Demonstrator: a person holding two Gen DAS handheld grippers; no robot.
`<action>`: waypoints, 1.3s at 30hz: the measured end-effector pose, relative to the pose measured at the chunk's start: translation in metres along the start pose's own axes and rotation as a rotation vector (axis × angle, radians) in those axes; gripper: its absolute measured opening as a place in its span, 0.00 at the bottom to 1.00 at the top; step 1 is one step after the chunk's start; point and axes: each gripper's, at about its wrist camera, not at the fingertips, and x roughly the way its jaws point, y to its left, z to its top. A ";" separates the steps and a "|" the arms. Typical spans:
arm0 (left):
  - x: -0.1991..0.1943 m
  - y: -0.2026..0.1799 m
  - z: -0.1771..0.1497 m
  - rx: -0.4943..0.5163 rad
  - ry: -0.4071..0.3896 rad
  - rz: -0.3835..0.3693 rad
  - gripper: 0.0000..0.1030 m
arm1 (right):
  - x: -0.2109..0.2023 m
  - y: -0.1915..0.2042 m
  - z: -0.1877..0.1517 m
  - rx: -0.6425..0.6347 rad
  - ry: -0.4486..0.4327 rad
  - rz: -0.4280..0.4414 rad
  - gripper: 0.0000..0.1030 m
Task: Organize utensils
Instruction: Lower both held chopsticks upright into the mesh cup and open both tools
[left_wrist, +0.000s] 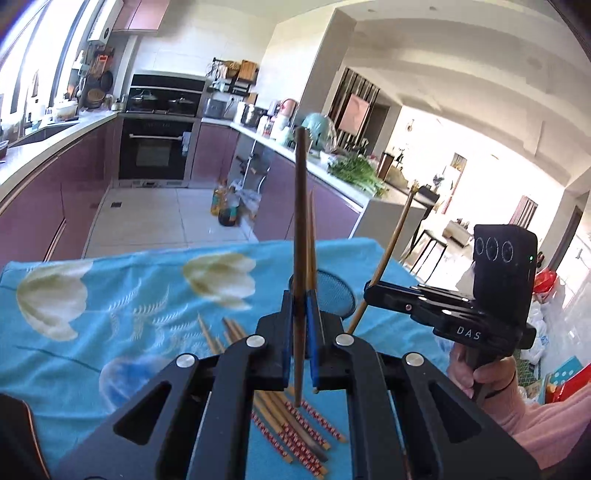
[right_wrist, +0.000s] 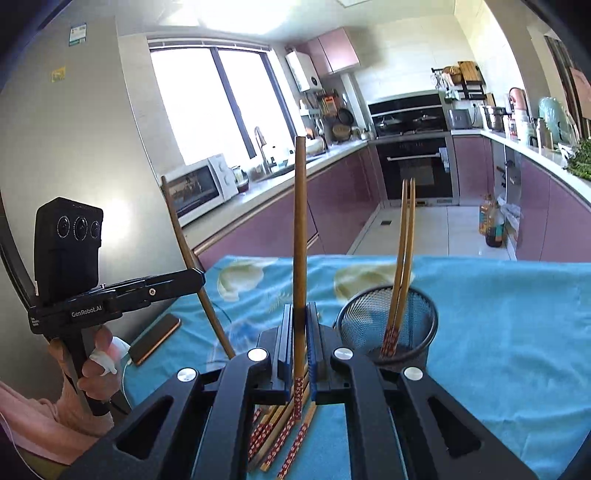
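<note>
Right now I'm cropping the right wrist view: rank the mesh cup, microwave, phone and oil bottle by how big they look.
1. Mesh cup
2. Microwave
3. Phone
4. Oil bottle

The cup's nearness inflates it; the microwave is surely bigger in reality.

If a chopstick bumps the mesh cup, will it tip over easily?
Probably yes. The mesh cup looks thin and light, holding only two chopsticks that lean high above its rim, so leverage seems large. On the soft cloth it may slide instead.
</note>
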 end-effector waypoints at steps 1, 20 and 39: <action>0.001 -0.003 0.005 0.003 -0.015 -0.001 0.07 | -0.003 -0.002 0.003 -0.003 -0.008 0.000 0.06; 0.053 -0.049 0.067 0.120 -0.087 0.005 0.07 | -0.016 -0.033 0.052 -0.068 -0.116 -0.145 0.06; 0.125 -0.032 0.032 0.127 0.199 0.035 0.08 | 0.048 -0.064 0.026 0.035 0.127 -0.177 0.07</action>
